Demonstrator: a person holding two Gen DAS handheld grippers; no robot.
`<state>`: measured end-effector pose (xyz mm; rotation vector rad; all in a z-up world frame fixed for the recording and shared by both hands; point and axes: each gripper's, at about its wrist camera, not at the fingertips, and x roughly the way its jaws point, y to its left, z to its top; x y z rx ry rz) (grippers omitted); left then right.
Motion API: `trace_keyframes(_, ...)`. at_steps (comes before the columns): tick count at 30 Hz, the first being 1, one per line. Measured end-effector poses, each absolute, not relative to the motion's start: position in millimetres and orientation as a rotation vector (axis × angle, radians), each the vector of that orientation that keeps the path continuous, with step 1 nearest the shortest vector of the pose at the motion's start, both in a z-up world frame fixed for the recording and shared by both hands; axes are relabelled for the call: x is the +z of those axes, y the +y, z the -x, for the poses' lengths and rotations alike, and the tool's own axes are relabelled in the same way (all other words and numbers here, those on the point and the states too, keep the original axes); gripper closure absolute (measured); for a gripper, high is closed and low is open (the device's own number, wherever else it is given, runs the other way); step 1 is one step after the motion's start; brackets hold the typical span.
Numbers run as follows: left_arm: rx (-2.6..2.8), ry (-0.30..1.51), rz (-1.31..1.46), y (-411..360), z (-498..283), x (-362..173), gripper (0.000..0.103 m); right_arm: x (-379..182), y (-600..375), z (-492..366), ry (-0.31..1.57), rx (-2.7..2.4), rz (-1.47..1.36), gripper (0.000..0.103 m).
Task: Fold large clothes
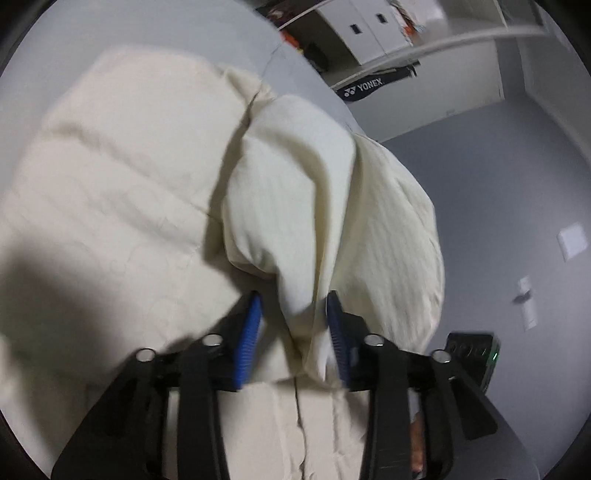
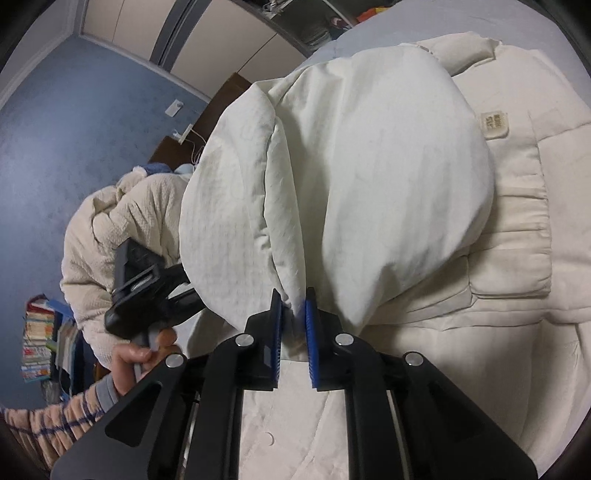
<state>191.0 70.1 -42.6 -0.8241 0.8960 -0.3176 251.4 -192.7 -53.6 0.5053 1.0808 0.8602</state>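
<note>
A cream padded jacket (image 1: 110,192) lies spread on a pale grey bed (image 1: 229,37). In the left wrist view my left gripper (image 1: 293,306) has its blue pads apart, with a raised fold of the jacket (image 1: 295,192) hanging between them and resting against the right pad. In the right wrist view my right gripper (image 2: 293,299) is shut on a lifted puffy part of the jacket (image 2: 369,166), held above the jacket's body with its pocket (image 2: 513,258) and label patch (image 2: 494,124). The left gripper (image 2: 144,288) shows at the left, held by a hand.
A crumpled cream blanket (image 2: 110,229) lies at the bed's left end. White shelves and cabinets (image 1: 369,29) stand beyond the bed, with a black Yonex bag (image 1: 364,88). Grey floor (image 1: 498,203) lies to the right. Stacked books (image 2: 37,332) sit by a blue wall.
</note>
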Motion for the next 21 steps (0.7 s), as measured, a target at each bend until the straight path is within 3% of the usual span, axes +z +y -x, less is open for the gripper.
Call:
trace_keyframes(6,-0.325,0.765,0.586,31.2,-182.5,31.3,0.055,-36.9,-190.6,-250.4,1.052,0.868,-0.475,0.093)
trace_keyframes(7,-0.330,0.764,0.557,24.6,-184.4,35.0,0.051,-34.9,-190.7,-250.8,1.051,0.871,-0.473,0.093)
trace_keyframes(9,-0.339,0.821,0.473,3.7,-196.9,40.6,0.052,-27.2,-189.9,-251.7,1.042,0.878,-0.471,0.091)
trace_keyframes(11,-0.332,0.879,0.416,-16.7,-207.5,34.8,0.062,-21.1,-191.6,-251.9,1.028,0.882,-0.476,0.091)
trace_keyframes(12,-0.332,0.907,0.417,-21.3,-212.2,30.3,0.078,-18.1,-193.5,-252.7,1.022,0.881,-0.482,0.091)
trace_keyframes(13,-0.333,0.924,0.437,-21.5,-216.1,26.3,0.083,-16.3,-195.0,-253.3,1.018,0.880,-0.488,0.091)
trace_keyframes(21,-0.339,0.948,0.513,-11.1,-188.3,-11.2,0.086,-12.2,-188.9,-249.4,0.973,0.821,-0.411,0.089)
